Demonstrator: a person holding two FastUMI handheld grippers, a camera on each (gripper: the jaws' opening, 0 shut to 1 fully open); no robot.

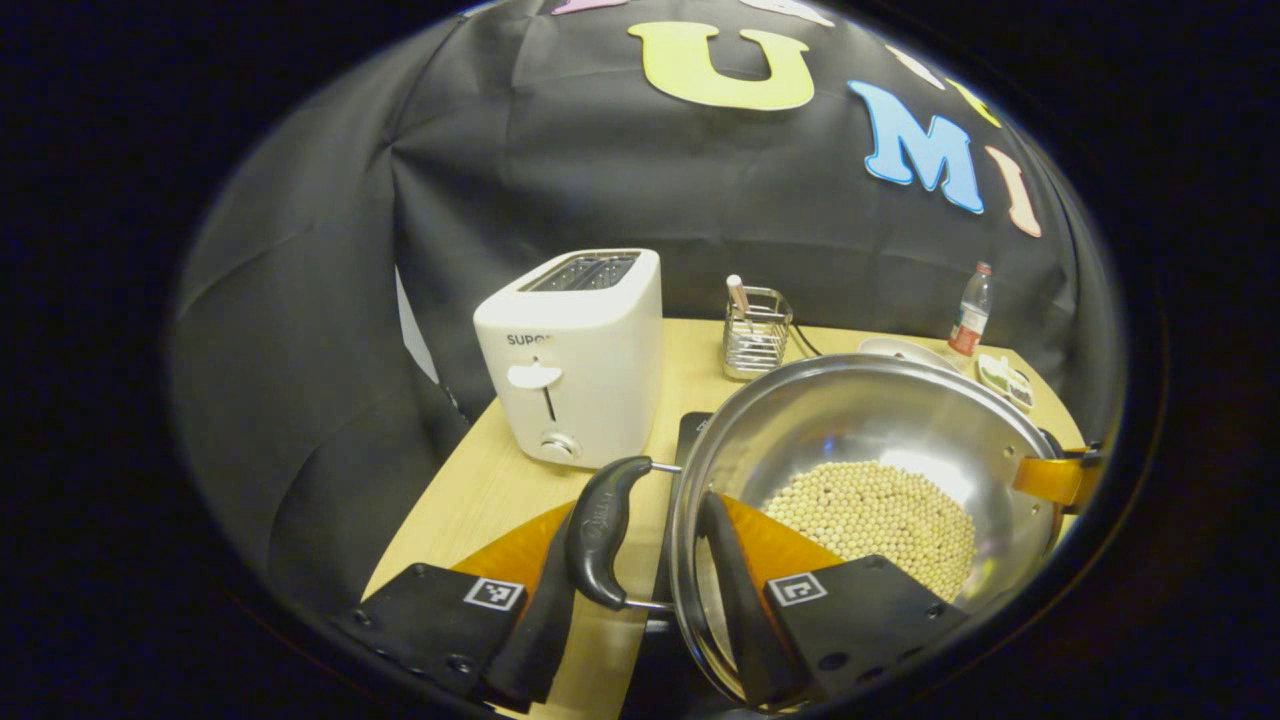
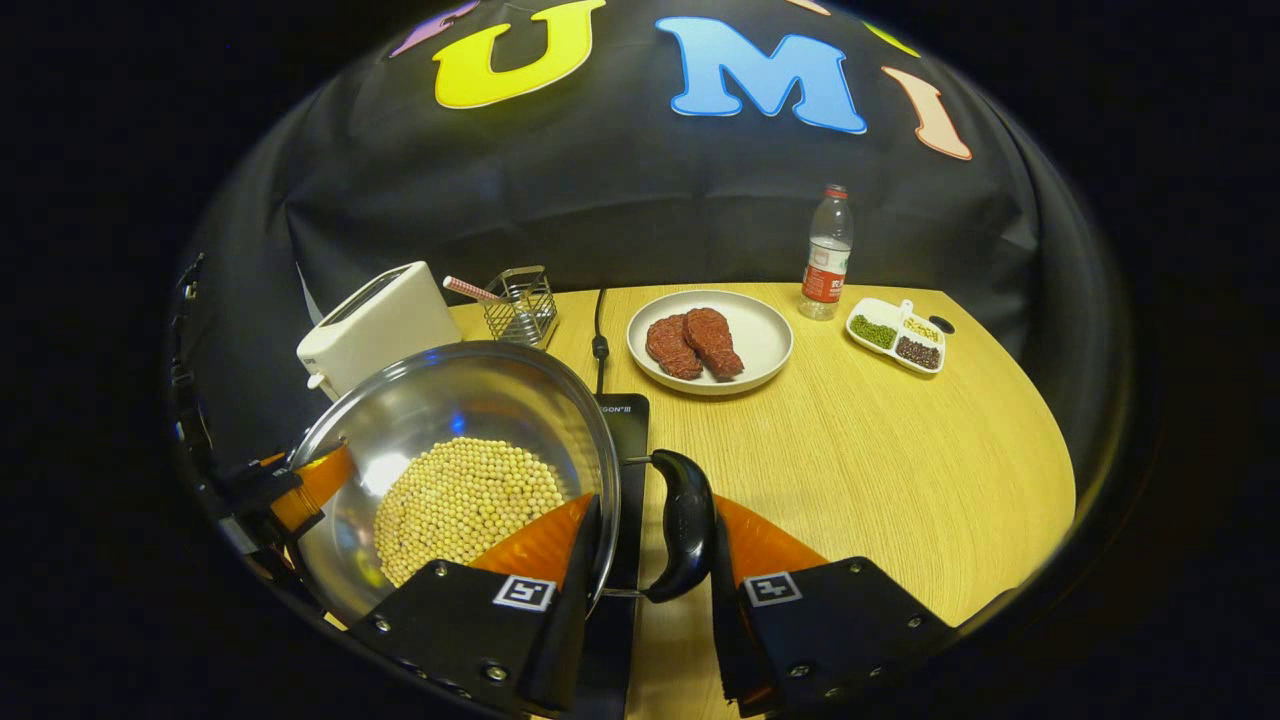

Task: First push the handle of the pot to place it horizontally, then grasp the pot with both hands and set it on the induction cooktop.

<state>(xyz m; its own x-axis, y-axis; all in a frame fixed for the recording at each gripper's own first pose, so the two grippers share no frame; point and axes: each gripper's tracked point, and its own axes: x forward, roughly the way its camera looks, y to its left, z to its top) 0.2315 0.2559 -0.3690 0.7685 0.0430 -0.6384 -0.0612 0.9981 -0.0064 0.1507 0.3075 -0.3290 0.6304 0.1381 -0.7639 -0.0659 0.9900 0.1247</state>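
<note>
The steel pot (image 1: 860, 420) (image 2: 440, 410) holds a layer of pale beans (image 1: 880, 515) (image 2: 455, 500). It sits over the black induction cooktop (image 1: 693, 425) (image 2: 625, 420); whether it rests on it I cannot tell. My left gripper (image 1: 640, 515) is shut across the pot's black side handle (image 1: 605, 530), one finger outside the handle and the other inside the rim. On the opposite side, my right gripper (image 2: 655, 510) clamps the other black handle (image 2: 685, 535) the same way. Each gripper appears at the pot's far rim in the other's view.
A white toaster (image 1: 575, 350) (image 2: 375, 320) and a wire basket (image 1: 755, 335) (image 2: 520, 300) stand at the back left. A plate with two meat pieces (image 2: 765, 340), a bottle (image 2: 828, 255) and a divided dish (image 2: 895, 335) lie at the back right.
</note>
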